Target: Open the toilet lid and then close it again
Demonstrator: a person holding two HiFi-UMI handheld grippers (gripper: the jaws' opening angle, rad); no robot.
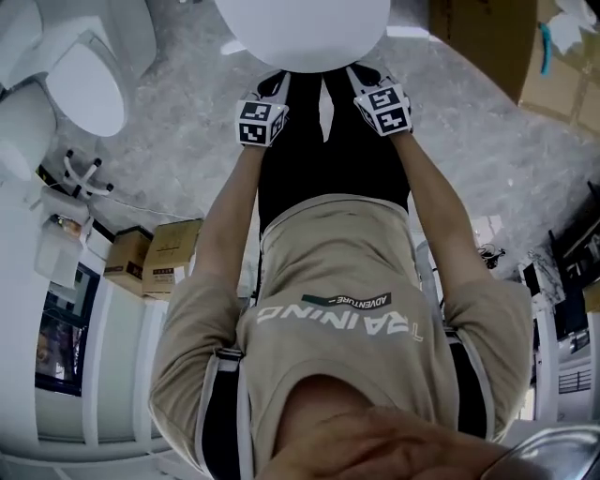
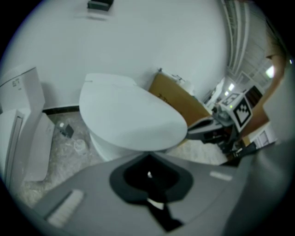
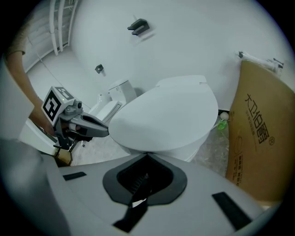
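The white toilet lid (image 1: 302,28) lies flat over its bowl (image 2: 106,145), at the top of the head view. Both grippers are held side by side at its front rim. My left gripper (image 1: 275,86) has its jaws together, tips right at the lid (image 2: 129,117) edge; from its own camera it shows as (image 2: 148,156). My right gripper (image 1: 364,75) is likewise shut, with the lid (image 3: 166,115) rim just beyond its tips (image 3: 147,156). Each gripper shows in the other's view, the right one (image 2: 190,132) and the left one (image 3: 107,131) touching the rim.
A second white toilet (image 1: 86,86) stands at the far left. A tall cardboard box (image 3: 259,138) leans by the wall right of the bowl. Small cartons (image 1: 155,255) sit behind on the left. White panels (image 2: 23,124) lean left of the toilet on the grey marble floor (image 1: 178,159).
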